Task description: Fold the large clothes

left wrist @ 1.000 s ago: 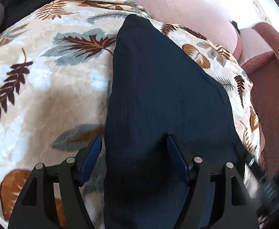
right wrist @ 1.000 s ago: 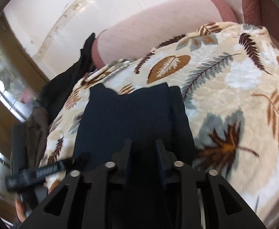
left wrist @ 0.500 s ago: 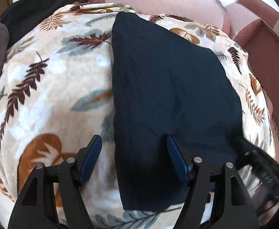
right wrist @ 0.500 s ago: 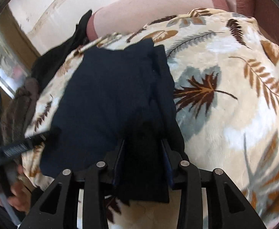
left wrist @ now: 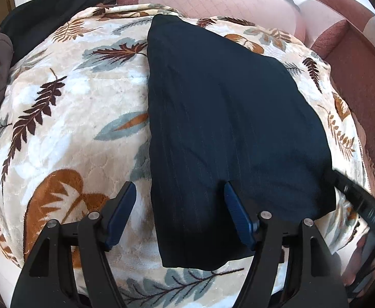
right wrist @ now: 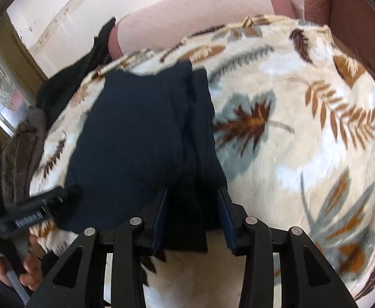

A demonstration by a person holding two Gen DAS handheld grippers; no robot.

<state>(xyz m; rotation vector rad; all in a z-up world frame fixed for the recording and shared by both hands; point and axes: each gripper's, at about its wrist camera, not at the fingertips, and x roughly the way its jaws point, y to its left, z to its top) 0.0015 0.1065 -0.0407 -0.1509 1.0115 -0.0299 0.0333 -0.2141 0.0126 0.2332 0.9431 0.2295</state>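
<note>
The dark navy garment (left wrist: 228, 133) lies folded into a narrow stack on the leaf-patterned blanket (left wrist: 67, 118) that covers the sofa (left wrist: 362, 82). The left gripper (left wrist: 179, 205) hangs above its near edge, jaws wide and holding nothing. The right gripper (right wrist: 192, 210) straddles the near end of the stack; its jaws have just been opening, and the cloth between them looks let go. The fold in hand seems laid down. A further fold would call for a fresh grasp on the near edge.
</note>
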